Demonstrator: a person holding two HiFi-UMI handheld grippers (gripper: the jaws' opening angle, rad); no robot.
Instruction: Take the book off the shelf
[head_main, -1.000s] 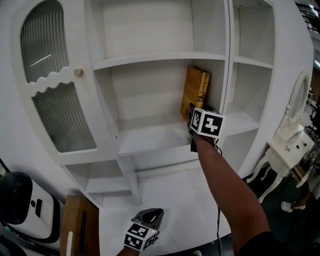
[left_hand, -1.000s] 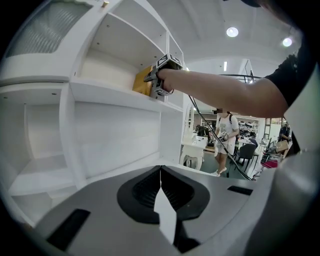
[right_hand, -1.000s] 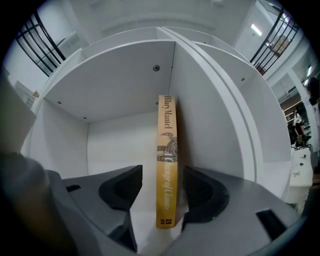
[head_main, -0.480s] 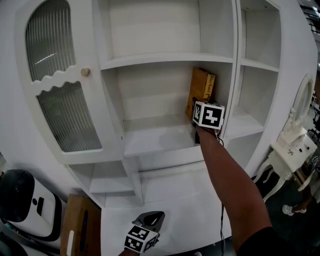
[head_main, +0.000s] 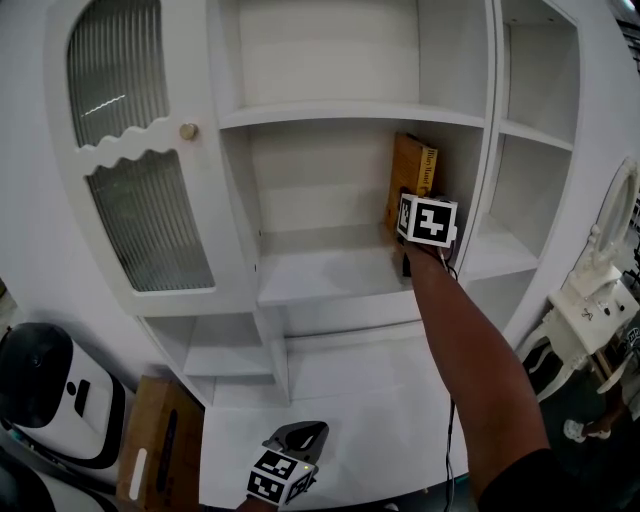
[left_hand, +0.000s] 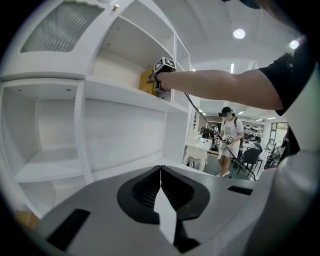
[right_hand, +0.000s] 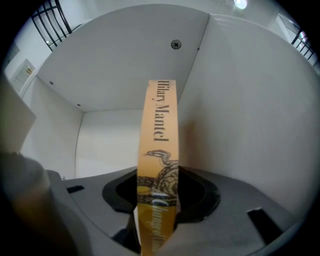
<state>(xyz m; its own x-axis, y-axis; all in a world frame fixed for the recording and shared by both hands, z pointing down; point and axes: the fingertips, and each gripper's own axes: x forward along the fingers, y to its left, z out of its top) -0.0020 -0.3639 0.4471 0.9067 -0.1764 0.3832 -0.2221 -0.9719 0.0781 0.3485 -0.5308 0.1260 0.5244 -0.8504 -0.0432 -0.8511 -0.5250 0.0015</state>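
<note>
Only its own view shows the fingers of the right gripper (right_hand: 156, 217), just closing, gripping the book (right_hand: 159, 150) by its spine beside the shelf wall (right_hand: 240, 125); the left gripper (left_hand: 160, 172) has its fingers together, empty.

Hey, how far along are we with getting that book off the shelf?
Done: the right tool is in the shelf compartment. In hand: its jaws have just been closing on the book's spine, which sits between them. Left: the book stands against the compartment's right wall, not yet pulled out. The left tool hangs shut below, idle.

Head view looks steeply down on the cabinet (head_main: 340, 113), which left gripper view sees from below
</note>
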